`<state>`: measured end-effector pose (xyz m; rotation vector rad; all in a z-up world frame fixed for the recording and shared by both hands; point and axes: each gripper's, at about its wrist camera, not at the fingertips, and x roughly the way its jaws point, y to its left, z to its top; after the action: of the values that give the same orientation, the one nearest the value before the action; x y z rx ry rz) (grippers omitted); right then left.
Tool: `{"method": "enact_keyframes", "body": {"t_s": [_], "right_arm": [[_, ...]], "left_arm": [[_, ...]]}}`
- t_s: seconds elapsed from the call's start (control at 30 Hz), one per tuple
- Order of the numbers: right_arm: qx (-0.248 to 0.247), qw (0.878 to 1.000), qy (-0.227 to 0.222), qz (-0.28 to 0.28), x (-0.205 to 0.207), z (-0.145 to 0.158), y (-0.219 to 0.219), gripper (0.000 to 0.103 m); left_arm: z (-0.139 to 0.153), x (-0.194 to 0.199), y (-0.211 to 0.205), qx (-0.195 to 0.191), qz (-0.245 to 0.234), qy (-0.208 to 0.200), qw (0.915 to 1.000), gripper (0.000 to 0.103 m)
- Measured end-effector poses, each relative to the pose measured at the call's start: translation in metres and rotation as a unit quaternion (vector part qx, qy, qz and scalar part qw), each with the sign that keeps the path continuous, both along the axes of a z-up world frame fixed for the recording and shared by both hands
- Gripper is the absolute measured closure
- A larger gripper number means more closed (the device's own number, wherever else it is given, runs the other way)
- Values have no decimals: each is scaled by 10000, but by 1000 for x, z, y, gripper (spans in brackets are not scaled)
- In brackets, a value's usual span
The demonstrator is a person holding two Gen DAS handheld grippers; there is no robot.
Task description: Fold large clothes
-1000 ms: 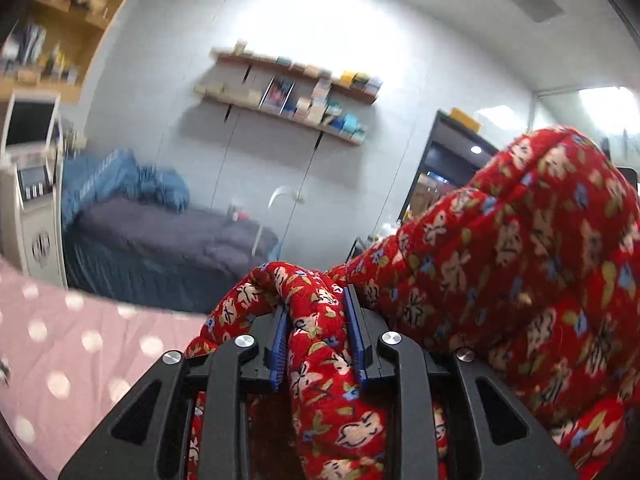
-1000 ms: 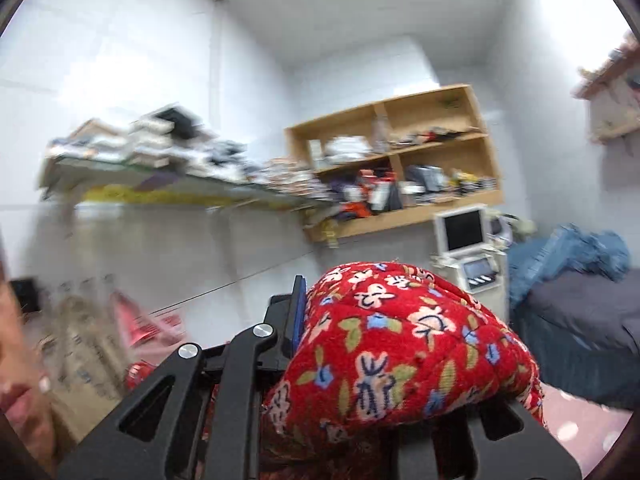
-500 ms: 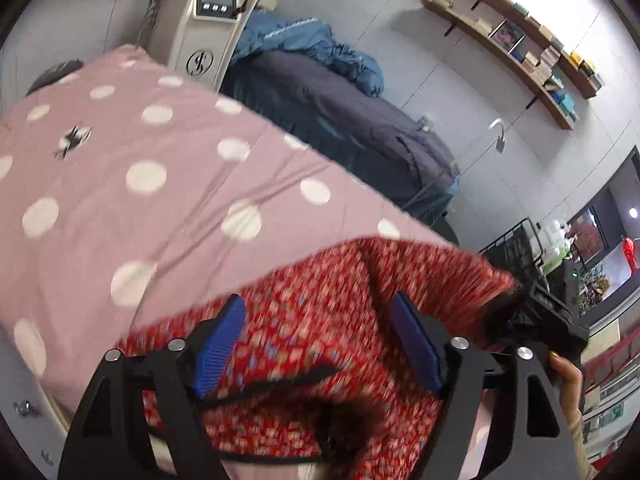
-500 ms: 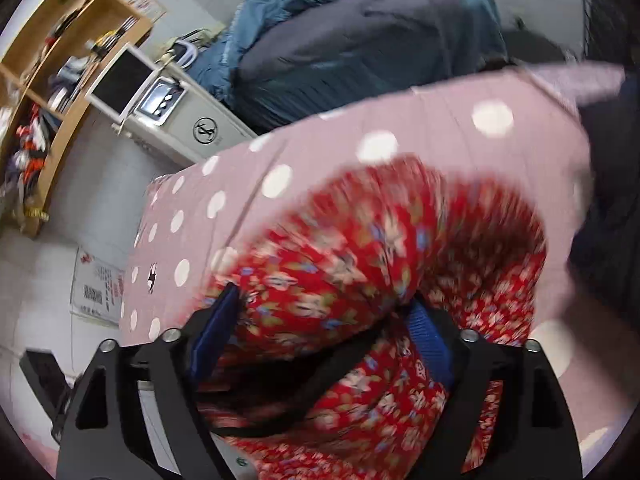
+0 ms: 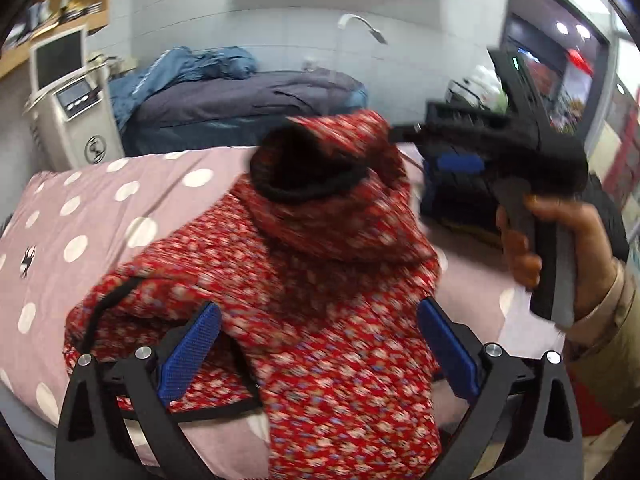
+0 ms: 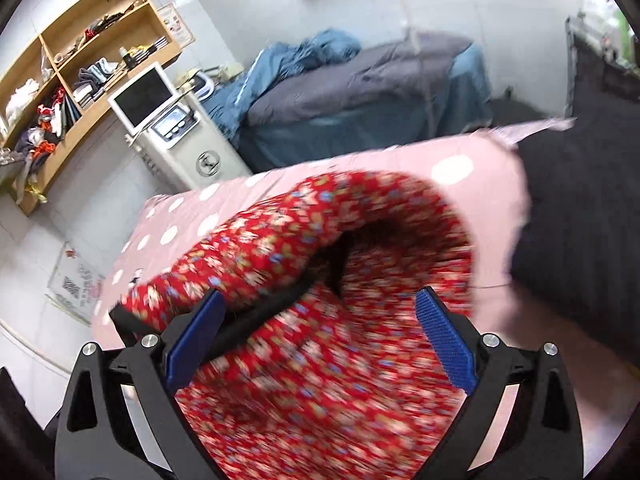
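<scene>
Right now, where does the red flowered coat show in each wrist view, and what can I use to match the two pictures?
Left wrist view: the red flowered coat fills the lower middle, heaped on the pink dotted sheet.
Right wrist view: the coat fills the lower middle, its upper edge curled over.
Shared landmark: the white machine with a screen, at far left and upper left.

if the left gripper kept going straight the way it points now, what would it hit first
Most likely the red floral garment: it lies heaped on the polka-dot bed cover directly ahead of the left gripper, between its open fingers. Depth is blurred, so how near it is stays unclear.
</scene>
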<state>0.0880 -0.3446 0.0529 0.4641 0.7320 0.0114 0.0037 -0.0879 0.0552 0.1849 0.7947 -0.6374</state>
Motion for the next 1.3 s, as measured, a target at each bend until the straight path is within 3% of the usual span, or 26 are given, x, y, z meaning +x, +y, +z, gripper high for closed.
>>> {"method": "enact_keyframes", "body": {"t_s": [0.13,0.37,0.5,0.57,0.63,0.73,0.83,0.93,1.07,1.17,1.3], "right_arm": [[-248,9989,296,-271,-33,-9,-20,8],[82,9942,1042,-268,-74,-74,-36,8],[337,9924,1164,-234,-83,-94,-32,8],[315,9918,1207,-294,-83,-95,-32,8],[369,9913,1212,-351,-83,-97,-36,8],[532,9897,1275,-370,-79,-101,-40,8],[598,9889,1291,-432,-78,-106,-42,8],[565,9887,1318,-440,-81,-106,-42,8],[544,9874,1402,-486,-81,-111,-43,8],[645,9874,1371,-457,-78,-113,-43,8],[945,9904,1002,119,-70,-104,-29,6]], "left_arm": [[-27,-26,-16,398,-143,147,9990,6],[-46,-55,-31,707,-461,257,9961,6],[-68,-65,-49,1267,-655,75,9897,6],[-82,-66,-56,1444,-770,219,9863,6],[-99,-65,-67,1801,-786,265,9801,6],[-129,-69,-85,2440,-978,-40,9648,8],[-145,-78,-93,2811,-1180,-336,9518,30],[-139,-78,-88,2671,-1191,-308,9558,52],[-104,-63,-61,2051,-916,-159,9743,84],[-66,-36,-30,1579,-520,-135,9860,88],[-11,15,17,1153,75,-369,9926,88]]}}
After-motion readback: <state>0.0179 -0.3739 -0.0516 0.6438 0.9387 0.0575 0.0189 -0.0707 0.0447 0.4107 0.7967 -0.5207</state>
